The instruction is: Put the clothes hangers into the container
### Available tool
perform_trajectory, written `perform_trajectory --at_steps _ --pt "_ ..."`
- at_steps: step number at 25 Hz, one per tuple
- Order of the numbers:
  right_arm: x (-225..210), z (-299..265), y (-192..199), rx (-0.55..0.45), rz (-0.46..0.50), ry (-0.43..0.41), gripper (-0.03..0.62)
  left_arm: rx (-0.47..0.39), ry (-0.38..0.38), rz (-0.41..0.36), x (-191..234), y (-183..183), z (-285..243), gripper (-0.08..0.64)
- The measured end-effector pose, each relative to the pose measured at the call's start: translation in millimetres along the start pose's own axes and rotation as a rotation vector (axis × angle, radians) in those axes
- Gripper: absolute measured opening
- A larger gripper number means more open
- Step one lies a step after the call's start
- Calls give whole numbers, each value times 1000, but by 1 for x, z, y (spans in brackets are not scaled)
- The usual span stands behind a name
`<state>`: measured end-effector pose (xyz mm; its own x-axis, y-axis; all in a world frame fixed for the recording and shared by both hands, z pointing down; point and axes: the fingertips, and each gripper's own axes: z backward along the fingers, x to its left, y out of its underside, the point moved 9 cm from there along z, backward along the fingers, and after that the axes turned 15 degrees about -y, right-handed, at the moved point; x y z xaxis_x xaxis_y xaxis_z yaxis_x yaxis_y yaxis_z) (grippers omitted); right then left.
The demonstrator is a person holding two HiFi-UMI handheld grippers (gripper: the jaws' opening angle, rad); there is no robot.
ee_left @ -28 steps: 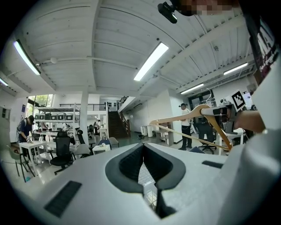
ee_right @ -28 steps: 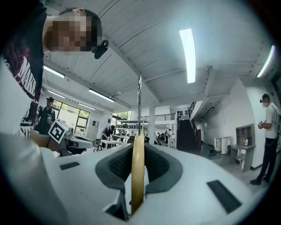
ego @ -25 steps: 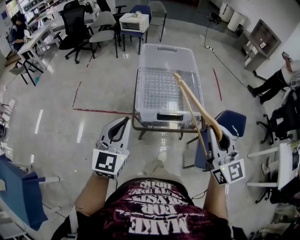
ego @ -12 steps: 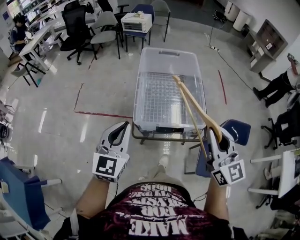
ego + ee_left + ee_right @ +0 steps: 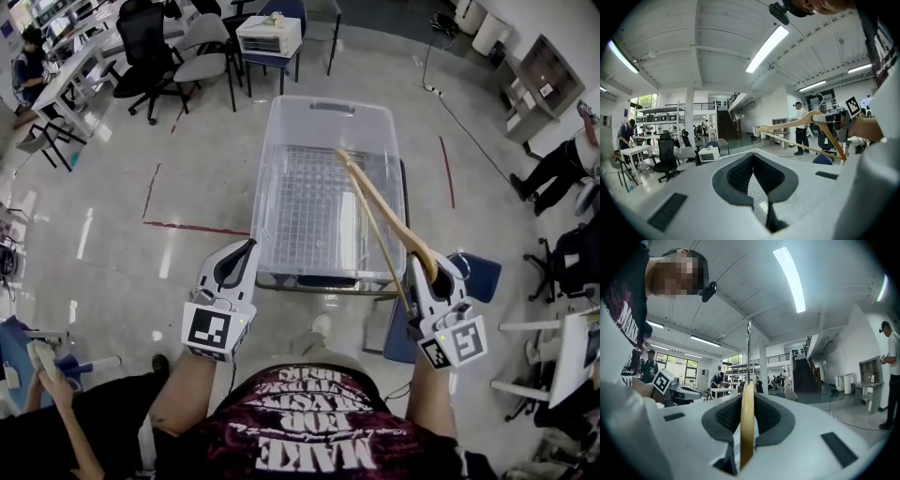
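Observation:
A wooden clothes hanger [image 5: 380, 211] slants up over the clear plastic container [image 5: 328, 122], which stands on a low frame ahead of me. My right gripper [image 5: 433, 272] is shut on the hanger's near end, below the container's right front corner. In the right gripper view the hanger [image 5: 747, 427] stands edge-on between the jaws, its metal hook rising straight up. My left gripper [image 5: 236, 263] hovers left of the container's front edge, shut and empty. The left gripper view shows its jaws [image 5: 753, 174] closed together and the hanger [image 5: 806, 123] off to the right.
A blue chair [image 5: 473, 272] stands right of the container's frame. Office chairs [image 5: 150, 47] and desks fill the far left. A person's legs [image 5: 548, 169] show at the right edge. Someone's hand and dark sleeve [image 5: 66, 403] come in at the lower left.
I have stepped closer, so the container now lies nearer below me. The hanger's far end reaches further over the container. A person's hand has appeared at the lower left.

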<state>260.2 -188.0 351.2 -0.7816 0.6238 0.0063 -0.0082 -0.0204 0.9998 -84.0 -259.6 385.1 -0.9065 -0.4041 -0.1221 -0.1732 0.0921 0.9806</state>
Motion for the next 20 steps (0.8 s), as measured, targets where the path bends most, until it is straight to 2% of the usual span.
perform_trajectory --at_steps 6,12,16,20 --pt "-53 -7 -1 -4 -12 -14 61 -9 -38 12 -10 -15 -44 7" --pt "-107 -22 -8 -18 0 -65 61 -37 -87 18 -24 -35 -84 6" --pt "-136 -31 -8 -33 -5 -101 61 -37 -119 17 -37 -39 -94 6" --pt "-146 -51 0 -32 -40 -135 61 -6 -150 10 -31 -33 -96 6"
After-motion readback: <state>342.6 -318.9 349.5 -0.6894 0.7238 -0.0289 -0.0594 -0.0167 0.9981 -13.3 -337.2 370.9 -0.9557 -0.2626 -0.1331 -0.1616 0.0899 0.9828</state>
